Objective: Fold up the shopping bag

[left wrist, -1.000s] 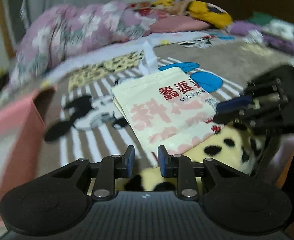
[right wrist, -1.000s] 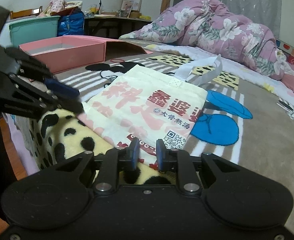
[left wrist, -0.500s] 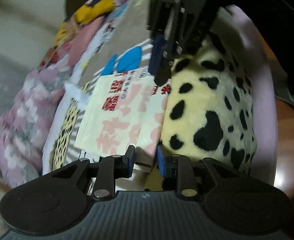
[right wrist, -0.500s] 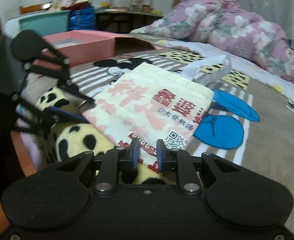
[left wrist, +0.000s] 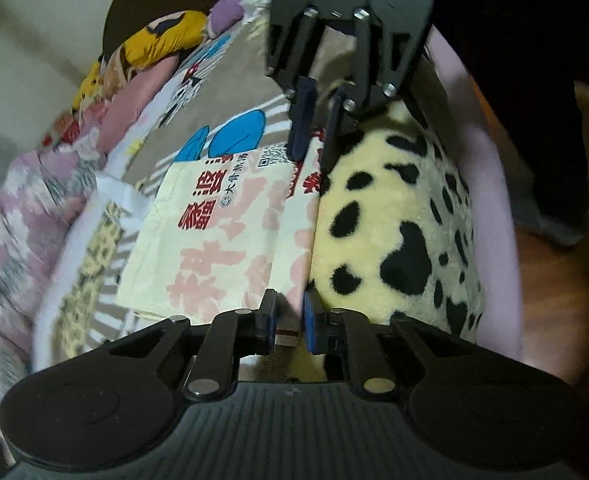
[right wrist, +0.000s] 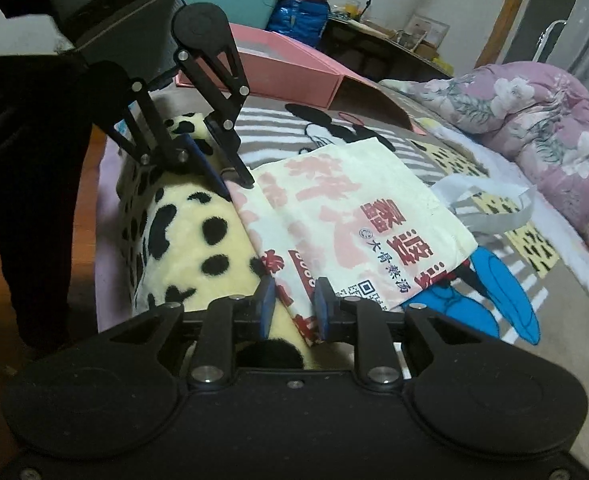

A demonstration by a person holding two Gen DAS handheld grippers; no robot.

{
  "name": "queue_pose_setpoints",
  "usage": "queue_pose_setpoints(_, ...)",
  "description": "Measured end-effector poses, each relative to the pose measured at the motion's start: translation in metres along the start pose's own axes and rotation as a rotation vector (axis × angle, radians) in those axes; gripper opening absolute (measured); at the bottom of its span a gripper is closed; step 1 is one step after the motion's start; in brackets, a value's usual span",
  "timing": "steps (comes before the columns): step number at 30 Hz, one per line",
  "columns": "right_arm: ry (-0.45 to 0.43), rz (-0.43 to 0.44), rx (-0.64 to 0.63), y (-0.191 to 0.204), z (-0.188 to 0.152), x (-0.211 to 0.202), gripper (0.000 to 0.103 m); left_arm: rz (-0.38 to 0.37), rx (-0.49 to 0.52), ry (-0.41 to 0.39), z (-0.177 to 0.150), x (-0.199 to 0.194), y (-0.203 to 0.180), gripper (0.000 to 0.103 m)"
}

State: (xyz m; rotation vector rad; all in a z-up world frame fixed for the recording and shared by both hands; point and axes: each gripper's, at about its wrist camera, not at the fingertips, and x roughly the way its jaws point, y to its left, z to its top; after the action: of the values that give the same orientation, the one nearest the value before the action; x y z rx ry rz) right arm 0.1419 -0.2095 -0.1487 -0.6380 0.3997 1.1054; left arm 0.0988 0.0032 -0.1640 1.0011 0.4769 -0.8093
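While both claws pinch its near edge, the left claw just closing, the cream shopping bag lies flat.

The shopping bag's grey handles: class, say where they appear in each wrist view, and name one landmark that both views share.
Left wrist view: the grey handles lie left of centre, at the shopping bag's left edge.
Right wrist view: the handles lie right of centre, past the bag's far right edge.
Shared landmark: the spotted yellow blanket beside the bag.
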Motion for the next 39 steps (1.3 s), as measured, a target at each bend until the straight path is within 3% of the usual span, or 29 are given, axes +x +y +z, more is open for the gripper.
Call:
queue_pose_setpoints(6,-0.053,0.077,0.146,-0.023,-0.012,-0.001,0.019,-0.174,-0.211,-0.037,-0.008,0.004,0.042,0.014)
queue_pose_setpoints(10,-0.080,0.169,0.340,-0.049,-0.022,0.003,0.019,-0.307,-0.471,-0.097,-0.027,0.009,0.072,0.015)
queue_pose_setpoints(16,-0.069,0.249,0.413,-0.063,-0.024,0.014,0.020,-0.382,-0.717,-0.178,-0.052,0.012,0.086,0.016)
queue_pose_setpoints(21,-0.089,0.348,0.654,-0.089,-0.039,0.023,0.020,-0.422,-1.010,-0.249,-0.078,0.020,0.096,0.016)
queue_pose_setpoints(26,-0.120,0.329,0.800,-0.094,-0.048,0.027,0.017,-0.372,-1.277,-0.298,-0.095,0.025,0.087,0.016)
queue_pose_setpoints(32,-0.134,0.268,0.955,-0.090,-0.051,0.031,0.015,-0.211,-1.485,-0.317,-0.094,0.015,0.071,0.017)
queue_pose_setpoints(36,-0.156,0.169,1.075,-0.079,-0.050,0.029,0.014,-0.075,-1.593,-0.303,-0.085,0.009,0.057,0.017)
queue_pose_setpoints(39,-0.183,0.048,1.134,-0.065,-0.045,0.026,0.014,0.055,-1.602,-0.259,-0.069,0.005,0.049,0.017)
